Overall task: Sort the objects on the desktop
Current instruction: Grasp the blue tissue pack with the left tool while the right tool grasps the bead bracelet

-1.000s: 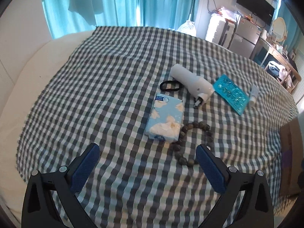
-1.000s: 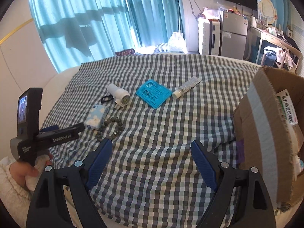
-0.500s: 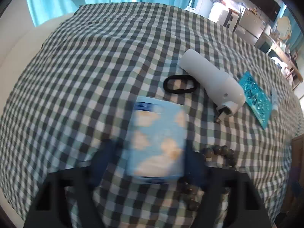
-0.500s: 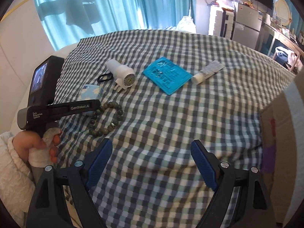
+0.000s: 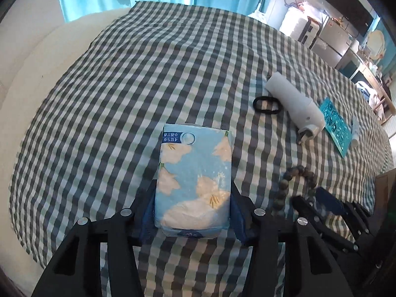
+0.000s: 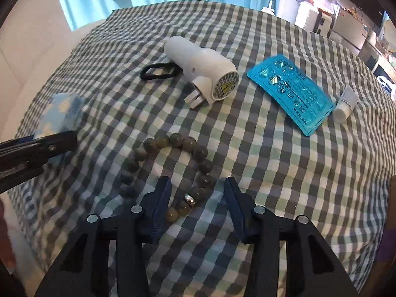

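Note:
A light blue tissue pack (image 5: 193, 173) with a white flower print lies on the checked cloth. My left gripper (image 5: 192, 198) is shut on it, with a pad against each long side. A bracelet of grey-green beads (image 6: 176, 140) lies in a ring just to the right of the pack. My right gripper (image 6: 197, 188) is low over the bracelet's near arc. Its jaws are closing, with several beads and a silver ring in the gap between them, and the pads are still apart from the beads. In the right wrist view the tissue pack (image 6: 61, 109) shows behind a left finger (image 6: 37, 153).
Beyond the bracelet lie a white plug-in device (image 6: 200, 66), a black hair tie (image 6: 158, 71), a blue blister pack (image 6: 292, 91) and a small white tube (image 6: 345, 104). The checked cloth (image 6: 272, 173) covers the table. A cardboard box edge (image 5: 386, 188) stands at the right.
My left gripper came down over the tissue pack and closed on it. My right gripper swung down and left to the bracelet, and its jaws narrowed around the near beads.

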`<control>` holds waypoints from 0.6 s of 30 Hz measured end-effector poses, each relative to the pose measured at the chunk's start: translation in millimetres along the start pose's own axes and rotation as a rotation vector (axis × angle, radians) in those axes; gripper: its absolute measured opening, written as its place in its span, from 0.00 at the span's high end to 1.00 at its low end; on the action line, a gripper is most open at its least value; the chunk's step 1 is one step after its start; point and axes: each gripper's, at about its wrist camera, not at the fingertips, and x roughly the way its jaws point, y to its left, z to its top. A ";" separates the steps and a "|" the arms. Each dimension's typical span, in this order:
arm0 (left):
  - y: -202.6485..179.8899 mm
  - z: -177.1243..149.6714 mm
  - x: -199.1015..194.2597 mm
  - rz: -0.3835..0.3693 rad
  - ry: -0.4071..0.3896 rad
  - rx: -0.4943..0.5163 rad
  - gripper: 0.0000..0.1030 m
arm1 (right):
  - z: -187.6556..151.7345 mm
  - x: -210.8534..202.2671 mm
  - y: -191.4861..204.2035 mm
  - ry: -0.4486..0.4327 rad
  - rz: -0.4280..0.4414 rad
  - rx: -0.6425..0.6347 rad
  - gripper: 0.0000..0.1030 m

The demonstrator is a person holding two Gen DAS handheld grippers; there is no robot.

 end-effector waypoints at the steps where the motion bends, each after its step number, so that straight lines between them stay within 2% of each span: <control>1: 1.4 -0.4 0.3 0.002 0.005 -0.003 0.49 | -1.7 -1.2 -1.0 -0.017 -0.006 0.013 0.62; 3: -0.4 -2.0 1.1 0.005 0.009 0.012 0.49 | -3.2 -6.3 -3.1 -0.022 -0.003 0.029 0.86; 7: -11.4 -3.9 -10.2 -0.008 -0.011 0.025 0.49 | -7.9 -26.5 -14.9 -0.031 0.092 0.096 0.87; 11: -20.8 -6.0 -25.5 -0.019 -0.032 0.043 0.49 | -14.6 -65.5 -25.4 -0.111 0.081 0.140 0.89; 18: -31.4 -13.0 -59.7 -0.046 -0.082 0.080 0.49 | -19.8 -130.8 -32.6 -0.220 0.063 0.141 0.89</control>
